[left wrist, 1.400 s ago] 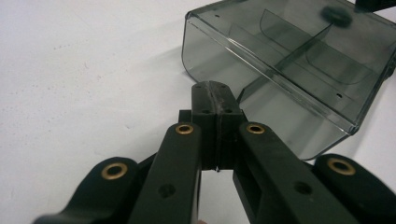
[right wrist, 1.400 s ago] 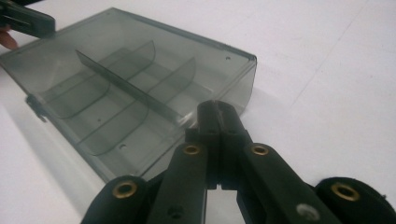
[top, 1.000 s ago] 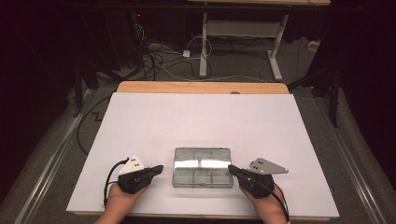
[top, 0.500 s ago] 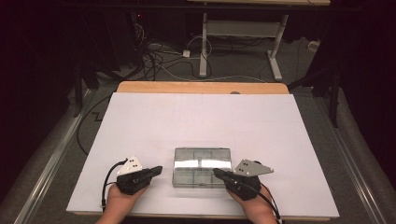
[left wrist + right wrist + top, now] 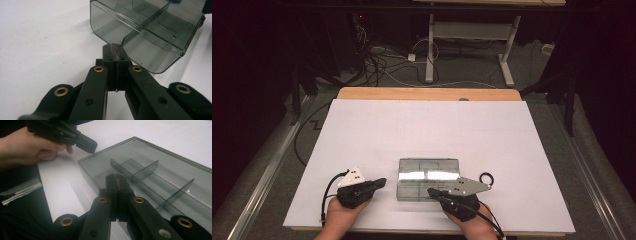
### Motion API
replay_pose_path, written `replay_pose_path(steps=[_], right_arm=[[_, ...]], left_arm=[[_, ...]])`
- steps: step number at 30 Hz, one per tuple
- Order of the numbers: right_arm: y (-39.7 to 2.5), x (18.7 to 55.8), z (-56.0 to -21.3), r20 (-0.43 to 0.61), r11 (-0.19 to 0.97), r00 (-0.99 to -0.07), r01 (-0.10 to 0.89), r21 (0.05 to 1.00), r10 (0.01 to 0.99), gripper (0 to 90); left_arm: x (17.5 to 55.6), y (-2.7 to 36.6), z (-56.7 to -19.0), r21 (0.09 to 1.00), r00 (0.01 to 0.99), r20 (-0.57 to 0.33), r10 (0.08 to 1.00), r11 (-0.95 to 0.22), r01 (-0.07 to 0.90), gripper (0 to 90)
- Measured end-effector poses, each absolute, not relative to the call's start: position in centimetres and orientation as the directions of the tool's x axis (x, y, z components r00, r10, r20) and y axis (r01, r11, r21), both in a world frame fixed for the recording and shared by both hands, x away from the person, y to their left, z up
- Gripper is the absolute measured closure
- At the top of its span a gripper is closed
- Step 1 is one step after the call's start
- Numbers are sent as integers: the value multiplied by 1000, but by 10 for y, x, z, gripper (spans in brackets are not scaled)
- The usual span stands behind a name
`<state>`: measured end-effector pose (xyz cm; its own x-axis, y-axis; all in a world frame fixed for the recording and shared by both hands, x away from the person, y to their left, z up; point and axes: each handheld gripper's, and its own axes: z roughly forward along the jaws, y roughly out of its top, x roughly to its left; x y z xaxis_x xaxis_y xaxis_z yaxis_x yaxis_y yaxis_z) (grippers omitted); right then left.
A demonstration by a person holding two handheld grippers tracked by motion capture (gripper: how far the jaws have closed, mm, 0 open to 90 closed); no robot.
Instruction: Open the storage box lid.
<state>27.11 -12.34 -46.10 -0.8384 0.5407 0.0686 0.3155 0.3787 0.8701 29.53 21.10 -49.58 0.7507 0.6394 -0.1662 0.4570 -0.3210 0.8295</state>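
On the white table sheet (image 5: 422,130), near its front edge, lies the clear box (image 5: 429,178) — a flat rectangular tray of smoke-tinted transparent plastic with rounded corners and thin upright walls. Slim dividers (image 5: 140,173) of the same plastic split its interior into compartments; one long partition runs lengthwise and shorter ones cross it. No brand, label or legible writing appears on the box or the sheet. The sheet surface is matte and faintly speckled.

Left of the box, just beside its near-left corner, sits the left gripper (image 5: 379,183), held in the person's left hand (image 5: 343,216). Its jaws are pressed together with no gap and nothing between them (the left gripper view shows the tips a little short of the box wall). A grey three-cornered plate rides on top.

At the box's front right, the right gripper (image 5: 433,191) points toward the box; its jaws are likewise closed flat against each other, empty, the tips over the near wall in the right gripper view. Gripper bodies are matte black plastic with brass-coloured pivot pins (image 5: 139,200).

Right of the box — just beside its right edge — lies a small black ring (image 5: 486,178).
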Motion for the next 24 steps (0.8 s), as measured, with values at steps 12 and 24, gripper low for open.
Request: replay_pose_path(steps=[12, 24], right_arm=[[-108, 260, -472, 71, 430, -871, 310, 848, 486, 900], [-107, 260, -485, 90, 475, -869, 350, 808, 487, 900]], left_arm=[[295, 211, -496, 829, 751, -165, 639, -323, 457, 877], [295, 211, -496, 829, 753, -166, 637, -323, 456, 877]])
